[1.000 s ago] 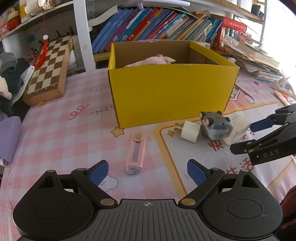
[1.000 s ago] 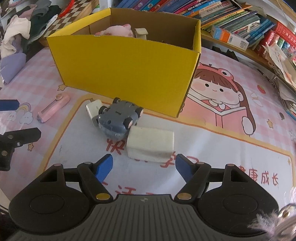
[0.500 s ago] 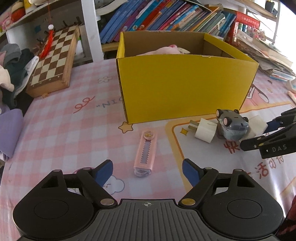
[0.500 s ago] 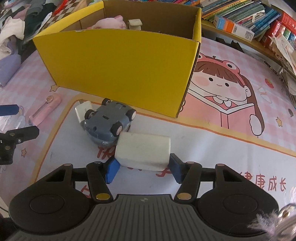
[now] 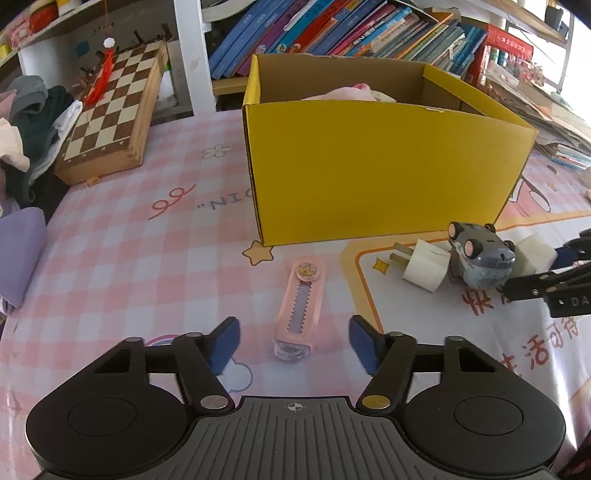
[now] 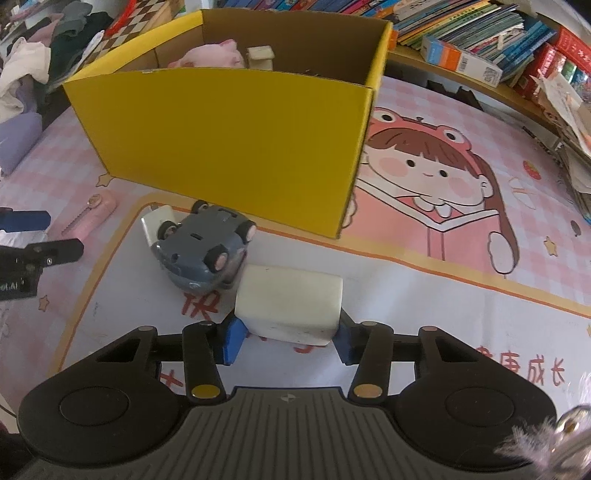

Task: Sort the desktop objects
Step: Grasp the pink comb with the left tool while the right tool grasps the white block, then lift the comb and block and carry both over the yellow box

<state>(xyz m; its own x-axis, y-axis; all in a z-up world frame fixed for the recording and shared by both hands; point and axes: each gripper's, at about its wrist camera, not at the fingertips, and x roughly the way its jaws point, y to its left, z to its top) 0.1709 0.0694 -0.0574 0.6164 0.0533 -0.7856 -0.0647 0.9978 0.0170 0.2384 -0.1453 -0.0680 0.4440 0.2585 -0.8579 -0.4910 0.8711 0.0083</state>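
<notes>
Clothes point(image 5: 29, 122): heaped at the far left edge of the surface.
Chessboard point(image 5: 110, 110): closed wooden case, leaning at the far left, a red tassel hanging over it.
Left tongs point(image 5: 293, 341): spread wide, holding nothing, low over the surface point(image 5: 129, 258); one blue pad on each side of the near end of the utility knife, neither touching it.
Utility knife point(image 5: 299, 308): pink, lying flat, long axis running near to far, just near the left front corner of the box.
Box point(image 5: 369, 177): yellow cardboard, open top, standing at the centre of the surface; a pink soft toy point(image 6: 214, 57) and a small beige block point(image 6: 260, 55) lie inside at the far wall.
Plug adapter point(image 5: 424, 267): white, on its side, prongs pointing left, touching the left side of the toy car.
Toy car point(image 6: 207, 251): grey, flipped over with wheels up, just in front of the box wall, between the plug adapter and the white block.
White block point(image 6: 290, 304): rectangular, scuffed, resting on the surface, its left end against the toy car.
Right tongs point(image 6: 286, 338): pinching the white block, one blue pad pressed on each short end.
Books point(image 5: 332, 33): row on the shelf behind the box.
</notes>
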